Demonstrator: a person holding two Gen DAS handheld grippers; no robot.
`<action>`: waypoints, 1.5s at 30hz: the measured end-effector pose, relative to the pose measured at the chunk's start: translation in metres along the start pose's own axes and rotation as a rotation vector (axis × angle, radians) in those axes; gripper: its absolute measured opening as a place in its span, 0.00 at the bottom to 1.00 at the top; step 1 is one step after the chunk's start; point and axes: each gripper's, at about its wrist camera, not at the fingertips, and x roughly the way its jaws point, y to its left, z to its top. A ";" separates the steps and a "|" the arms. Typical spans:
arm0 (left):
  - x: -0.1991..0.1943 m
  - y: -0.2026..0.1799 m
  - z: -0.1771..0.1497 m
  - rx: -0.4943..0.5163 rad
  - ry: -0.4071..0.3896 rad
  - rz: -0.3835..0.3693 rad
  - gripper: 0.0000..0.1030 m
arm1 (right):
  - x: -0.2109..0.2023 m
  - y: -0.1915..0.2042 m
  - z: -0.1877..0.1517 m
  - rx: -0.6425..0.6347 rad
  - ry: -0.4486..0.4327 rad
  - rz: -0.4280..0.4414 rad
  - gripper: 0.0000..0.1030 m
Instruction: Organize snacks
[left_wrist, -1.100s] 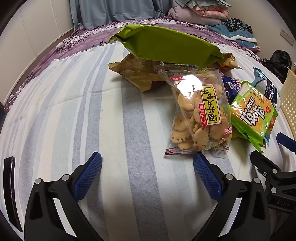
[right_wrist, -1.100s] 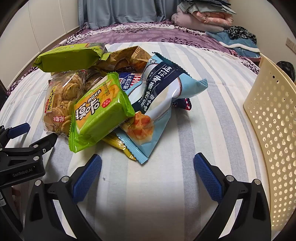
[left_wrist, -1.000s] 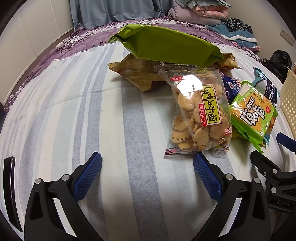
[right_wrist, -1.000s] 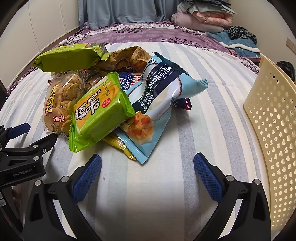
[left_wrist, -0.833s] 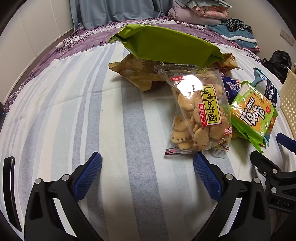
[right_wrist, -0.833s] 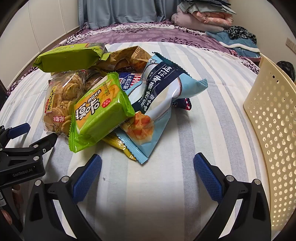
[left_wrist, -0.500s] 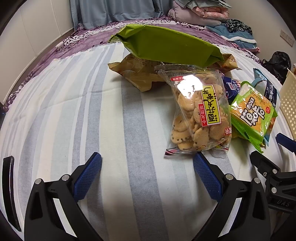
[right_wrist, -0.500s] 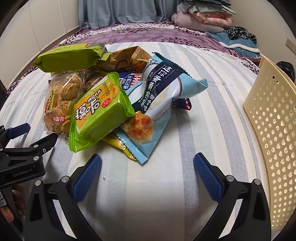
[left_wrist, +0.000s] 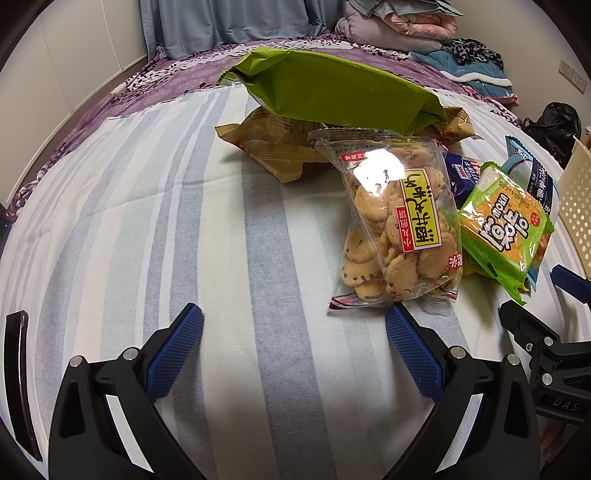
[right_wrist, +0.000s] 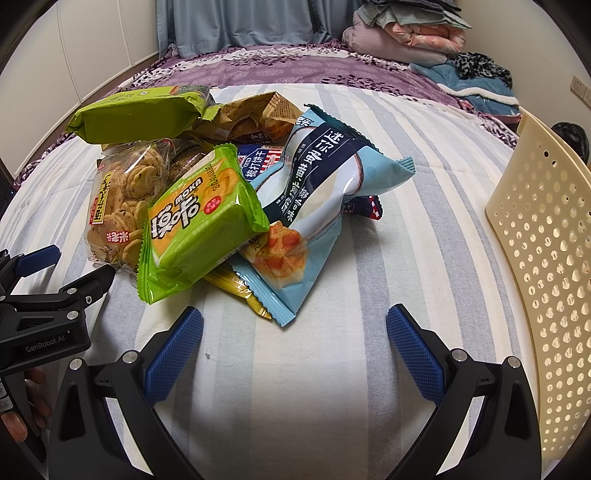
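A pile of snack packs lies on a striped bed sheet. A clear bag of small cookies (left_wrist: 397, 225) (right_wrist: 122, 199) lies at the pile's left. A green Moka pack (right_wrist: 199, 225) (left_wrist: 504, 229) leans on a light blue pack (right_wrist: 314, 199). A long green pack (left_wrist: 332, 92) (right_wrist: 136, 114) rests on top of a tan bag (left_wrist: 280, 147) (right_wrist: 255, 114). My left gripper (left_wrist: 293, 334) is open and empty, just short of the cookie bag. My right gripper (right_wrist: 294, 334) is open and empty, just in front of the blue pack's near corner.
A cream perforated plastic basket (right_wrist: 546, 258) stands on the sheet at the right of the pile. Folded clothes and blankets (right_wrist: 406, 40) are stacked at the far end of the bed. A purple bedspread (right_wrist: 277, 70) lies beyond the sheet.
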 end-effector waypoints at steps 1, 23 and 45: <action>0.000 0.000 0.000 0.000 0.000 0.000 0.98 | 0.000 0.000 0.000 0.000 0.000 0.000 0.95; 0.000 0.000 0.000 -0.001 -0.001 -0.001 0.98 | 0.001 0.000 0.000 0.001 0.000 0.001 0.95; -0.003 -0.002 0.001 0.003 0.002 0.004 0.98 | 0.000 0.000 0.000 -0.002 -0.001 -0.002 0.95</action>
